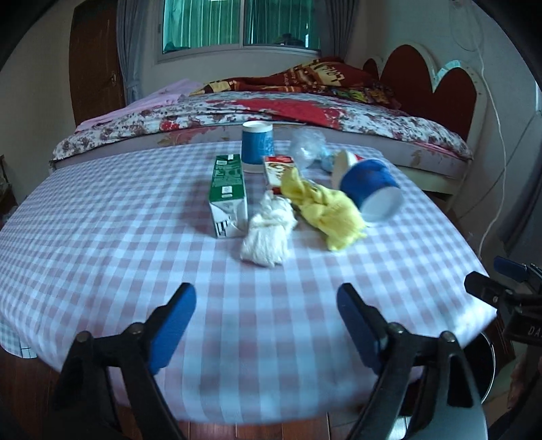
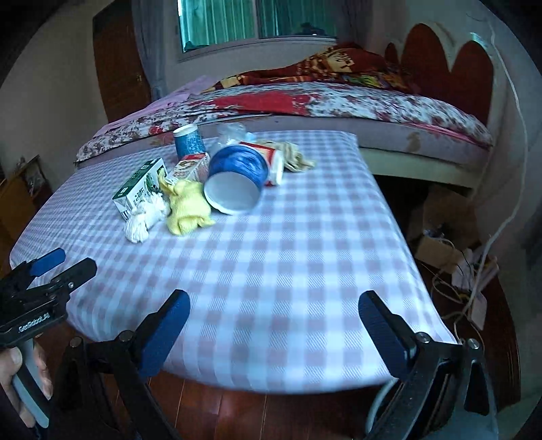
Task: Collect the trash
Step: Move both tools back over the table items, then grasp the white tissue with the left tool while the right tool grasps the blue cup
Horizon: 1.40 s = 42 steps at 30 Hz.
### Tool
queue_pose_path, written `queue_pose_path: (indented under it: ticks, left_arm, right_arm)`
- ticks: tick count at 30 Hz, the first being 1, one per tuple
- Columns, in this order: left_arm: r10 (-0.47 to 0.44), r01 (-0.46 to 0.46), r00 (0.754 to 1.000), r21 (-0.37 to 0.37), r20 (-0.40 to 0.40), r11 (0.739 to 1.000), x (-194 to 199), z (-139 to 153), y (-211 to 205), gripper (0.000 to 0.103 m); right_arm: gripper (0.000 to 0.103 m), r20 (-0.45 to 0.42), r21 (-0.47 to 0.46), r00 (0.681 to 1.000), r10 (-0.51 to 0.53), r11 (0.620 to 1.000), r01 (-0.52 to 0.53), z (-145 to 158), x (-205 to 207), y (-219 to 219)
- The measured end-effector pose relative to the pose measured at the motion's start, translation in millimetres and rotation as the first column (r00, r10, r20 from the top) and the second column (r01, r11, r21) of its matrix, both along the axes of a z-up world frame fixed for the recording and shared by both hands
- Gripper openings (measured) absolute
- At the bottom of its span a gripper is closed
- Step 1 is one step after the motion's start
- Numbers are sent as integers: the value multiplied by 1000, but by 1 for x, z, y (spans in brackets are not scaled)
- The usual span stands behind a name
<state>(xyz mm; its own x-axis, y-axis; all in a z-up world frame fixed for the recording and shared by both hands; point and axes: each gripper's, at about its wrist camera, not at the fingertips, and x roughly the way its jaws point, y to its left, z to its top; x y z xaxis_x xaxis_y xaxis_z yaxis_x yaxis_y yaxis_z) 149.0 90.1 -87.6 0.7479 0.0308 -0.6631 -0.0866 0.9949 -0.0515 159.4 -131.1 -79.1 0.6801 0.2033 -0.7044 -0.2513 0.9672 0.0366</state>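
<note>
Bedroom, checked tablecloth (image 1: 101, 237): trash clustered mid-table — green carton (image 1: 227, 194), white wad (image 1: 267, 233), yellow wad (image 1: 325, 210), tipped blue cup (image 1: 371, 189). Left gripper (image 1: 266, 325), right gripper (image 2: 273, 330) released, empty, held back at near edge, likely pre-reach.

Home bedroom, bed (image 1: 257, 111) with floral quilt and red blanket (image 1: 325, 79), heart-shaped headboard (image 1: 437, 78), curtained window (image 1: 240, 23), wooden door (image 1: 93, 61), checked table (image 1: 135, 237) beside bed
</note>
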Motion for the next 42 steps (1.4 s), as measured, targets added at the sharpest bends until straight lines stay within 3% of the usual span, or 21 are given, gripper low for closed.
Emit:
queue_pose_path:
  ticks: [4, 11, 19, 23, 26, 27, 29, 31, 37, 42]
  left_arm:
    - [-11, 11, 1000, -6, -22, 1000, 30, -11, 4, 73]
    - [-22, 21, 997, -18, -80, 1000, 69, -28, 7, 68]
    - [-39, 37, 992, -19, -119, 999, 86, -33, 6, 66]
    - [-32, 29, 989, -23, -144, 999, 91, -34, 7, 60]
    - [-20, 18, 988, -13, -156, 1000, 94, -34, 7, 59]
    - [-20, 20, 987, -8, -157, 1000, 95, -34, 6, 57]
    - [-31, 31, 988, -5, -151, 1000, 95, -33, 4, 42]
    - [-47, 46, 989, -11, -138, 999, 92, -31, 3, 35]
    - [-35, 34, 998, -25, -44, 999, 70, -12, 1, 33]
    - [-26, 25, 1000, -47, -12, 999, 58, 1, 3, 33]
  right_arm:
    - [95, 2, -5, 1000, 8, 1000, -8, -4, 26, 16]
    - [92, -21, 35, 1000, 22, 999, -21, -11, 75, 36]
    - [92, -21, 78, 999, 33, 996, -31, -12, 118, 61]
    - [91, -48, 103, 999, 19, 995, -14, -17, 139, 66]
    - [77, -91, 122, 996, 25, 992, -14, -24, 149, 67]
    - [77, -99, 135, 995, 30, 991, -17, -26, 150, 66]
    - [77, -97, 134, 995, 31, 991, -18, -26, 149, 66]
    - [77, -97, 130, 995, 39, 991, -26, -25, 147, 65]
    - [76, -64, 82, 996, 56, 995, -51, -21, 130, 61]
    - [76, -44, 66, 997, 62, 996, -59, -16, 118, 58]
